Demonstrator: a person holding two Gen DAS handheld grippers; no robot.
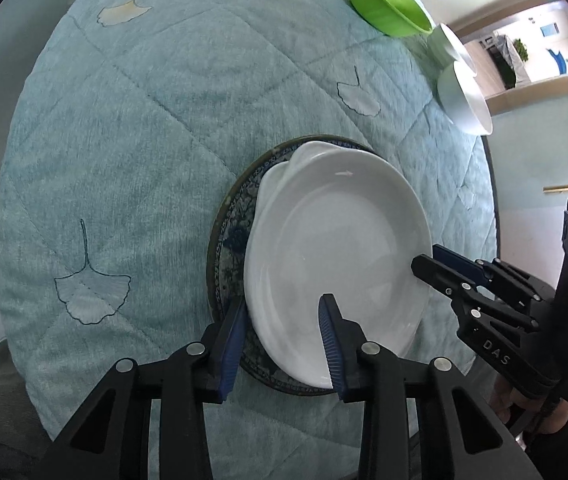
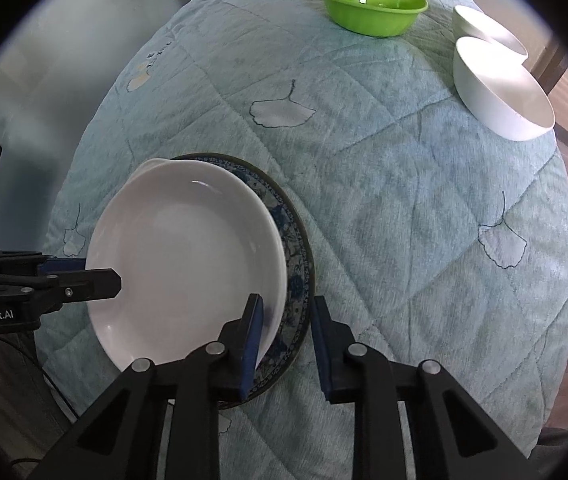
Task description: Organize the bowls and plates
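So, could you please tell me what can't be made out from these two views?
- Blue patterned plate: mostly covered by the white plates stacked on it; only a rim crescent shows in both views.
- Lower white plate: a sliver peeks from under the top white plate; how many are stacked is unclear.
- Far white bowl: partly hidden behind the near white bowl.
- Left gripper and right gripper: whether the pads touch the plates is unclear.
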